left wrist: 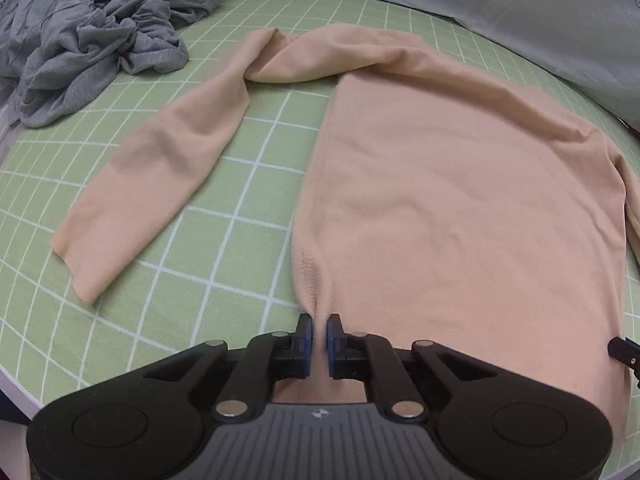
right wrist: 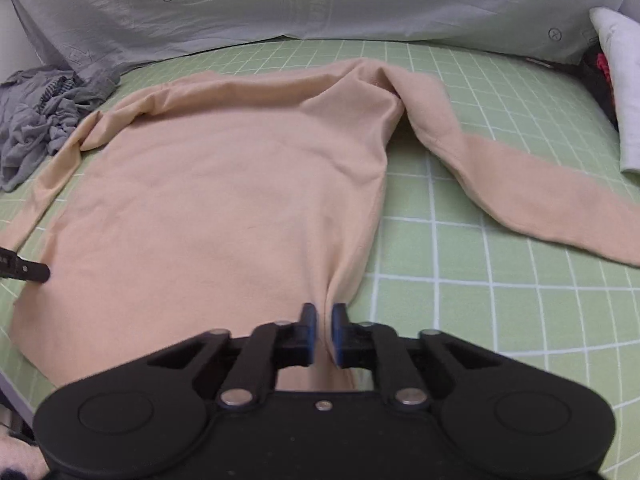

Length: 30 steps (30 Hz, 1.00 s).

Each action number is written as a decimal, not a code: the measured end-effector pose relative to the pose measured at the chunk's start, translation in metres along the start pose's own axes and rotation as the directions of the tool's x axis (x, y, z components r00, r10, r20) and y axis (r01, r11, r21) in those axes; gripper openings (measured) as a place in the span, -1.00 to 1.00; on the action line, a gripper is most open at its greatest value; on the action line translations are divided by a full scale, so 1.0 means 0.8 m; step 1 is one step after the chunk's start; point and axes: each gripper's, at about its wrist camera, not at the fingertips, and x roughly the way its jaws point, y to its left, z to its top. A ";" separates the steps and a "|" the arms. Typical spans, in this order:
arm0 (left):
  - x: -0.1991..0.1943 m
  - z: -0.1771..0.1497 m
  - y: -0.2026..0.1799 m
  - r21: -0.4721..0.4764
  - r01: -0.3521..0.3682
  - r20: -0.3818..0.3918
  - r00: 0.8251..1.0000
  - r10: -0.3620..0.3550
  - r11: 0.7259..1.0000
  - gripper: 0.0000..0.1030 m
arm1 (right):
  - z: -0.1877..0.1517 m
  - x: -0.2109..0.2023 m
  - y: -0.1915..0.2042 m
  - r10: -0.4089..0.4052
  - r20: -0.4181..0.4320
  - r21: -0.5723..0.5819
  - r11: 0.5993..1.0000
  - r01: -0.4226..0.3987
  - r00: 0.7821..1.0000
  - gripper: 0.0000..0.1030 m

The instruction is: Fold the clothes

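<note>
A peach long-sleeved shirt (left wrist: 460, 184) lies flat on a green checked bed sheet (left wrist: 248, 200), its hem nearest me and its sleeves spread to both sides. My left gripper (left wrist: 319, 326) is shut on the hem's left corner, where the cloth bunches between the blue pads. In the right wrist view the same shirt (right wrist: 224, 200) fills the middle. There my right gripper (right wrist: 324, 320) is shut on the hem's right corner. The tip of the other gripper shows at each frame's edge.
A crumpled grey garment (left wrist: 88, 40) lies at the far left of the bed. A pale carrot-print quilt (right wrist: 320, 4) runs along the far edge. White folded cloth (right wrist: 624, 92) sits at the far right. Bare green sheet (right wrist: 500, 320) lies right of the shirt.
</note>
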 end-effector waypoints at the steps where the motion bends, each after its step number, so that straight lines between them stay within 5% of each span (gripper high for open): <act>1: -0.002 -0.005 0.000 0.006 0.014 0.005 1.000 -0.014 1.000 -0.84 | -0.002 -0.008 0.002 0.000 -0.009 -0.007 1.000 0.000 1.000 -0.84; 6: -0.012 -0.014 0.008 -0.049 0.000 -0.022 1.000 -0.002 0.999 -0.72 | -0.011 -0.032 0.005 -0.002 -0.094 -0.046 0.999 -0.003 0.996 -0.68; 7: -0.014 -0.015 0.010 -0.063 -0.005 -0.029 1.000 0.004 0.998 -0.64 | -0.010 -0.029 0.003 -0.013 -0.105 -0.041 0.999 0.009 0.994 -0.54; 9: -0.019 -0.014 0.013 -0.087 -0.018 -0.036 0.999 0.015 0.996 -0.39 | 0.001 -0.027 -0.002 -0.028 -0.084 -0.022 0.999 0.026 0.996 0.03; 12: -0.034 0.013 0.011 -0.076 -0.016 0.048 0.999 0.020 0.997 0.09 | 0.026 -0.031 -0.010 -0.039 0.008 0.006 0.999 0.039 0.999 0.51; 24: 0.016 0.218 -0.034 0.076 -0.028 0.175 0.984 0.015 0.997 0.46 | 0.186 0.057 -0.048 -0.131 0.126 0.041 0.991 0.126 0.983 0.83; 30: 0.098 0.316 -0.066 0.154 -0.026 0.116 0.993 0.008 0.988 0.51 | 0.273 0.149 -0.073 -0.158 0.088 0.069 0.986 0.152 0.984 0.83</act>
